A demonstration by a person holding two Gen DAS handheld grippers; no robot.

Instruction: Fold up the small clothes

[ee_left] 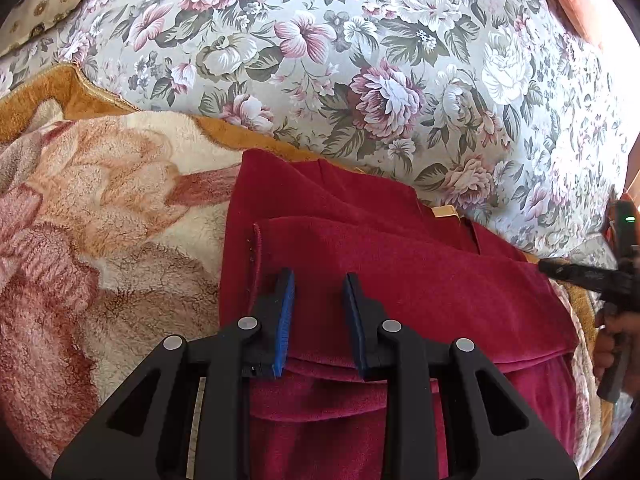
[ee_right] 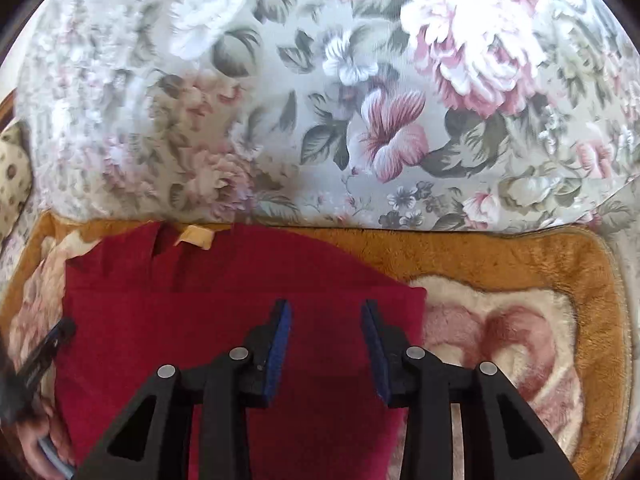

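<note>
Directly beneath both open grippers' fingers (ee_left: pixel 286 308): red garment (ee_left: pixel 420 280).

**Gripper hardware and hand: appearance**

Left gripper (ee_left: pixel 319 312): matte black plastic frame, two triangular cut-out arms, four round silver pivot pins. Fingers (ee_left: pixel 285 320) faced with blue ribbed pads.

Right gripper (ee_right: pixel 326 346): same build, black frame, silver pins, blue pads, the right one darker navy. In the left wrist view its body shows a small green light (ee_left: pixel 630 219).

Hand (ee_left: pixel 610 350): bare skin, wrapped around a black handle.
</note>
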